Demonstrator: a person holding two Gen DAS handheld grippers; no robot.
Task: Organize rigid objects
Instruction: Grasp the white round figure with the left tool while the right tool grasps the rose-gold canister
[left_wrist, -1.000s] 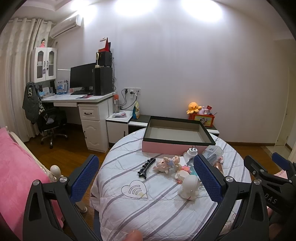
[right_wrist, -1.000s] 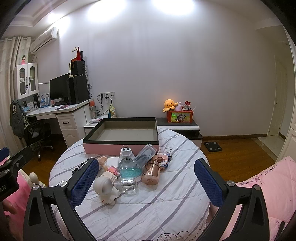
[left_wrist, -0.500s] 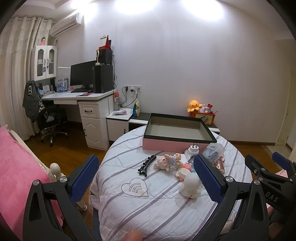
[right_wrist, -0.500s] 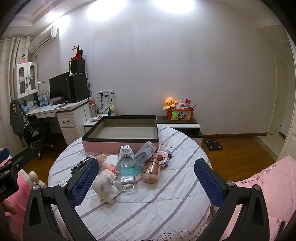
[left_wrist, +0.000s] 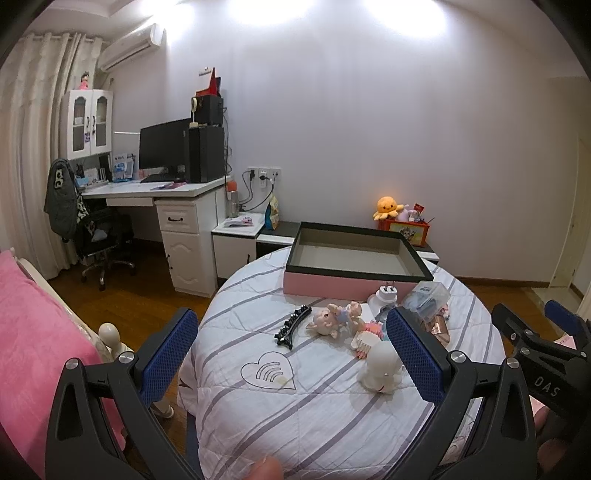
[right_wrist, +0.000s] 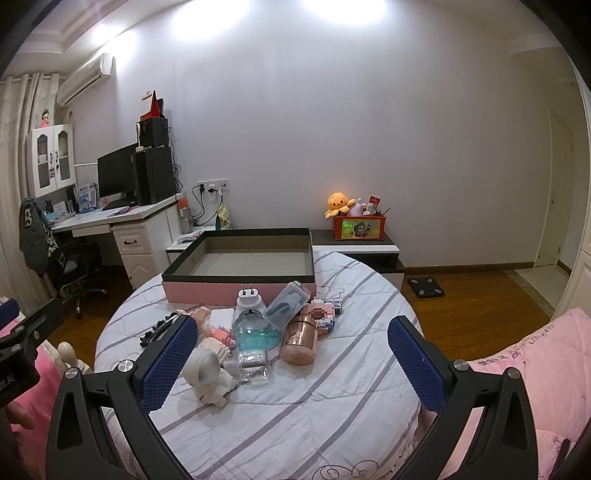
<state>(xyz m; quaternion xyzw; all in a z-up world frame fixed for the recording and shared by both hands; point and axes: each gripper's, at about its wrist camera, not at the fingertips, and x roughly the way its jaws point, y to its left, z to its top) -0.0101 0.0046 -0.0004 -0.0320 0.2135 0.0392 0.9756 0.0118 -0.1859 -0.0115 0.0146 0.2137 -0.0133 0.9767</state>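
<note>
1. Both tools hang above the near edge of the round table, nothing in either one. The left gripper has its jaws spread wide, striped cloth showing between them.
2. The right gripper is the same story: jaws spread wide, holding nothing.
3. The target looks to be the pink box with the dark rim at the far side of the table. Its floor is bare in both views, so nothing has gone in yet.
4. All the items sit in a heap on the cloth just in front of the box: a white plug adapter closest to the box wall, a clear plastic case leaning beside it, a copper bottle on its side, and a block-built toy near the bottle.
5. On the near side of the heap lies a white figurine, close by the left gripper's right pad. A pig doll sits behind it, and a black hair clip lies a little apart to the left.
6. My read: the job is at its very start. Every piece is left to move, and the hair clip or the white figurine looks like the easiest first pick for the left side.
</note>
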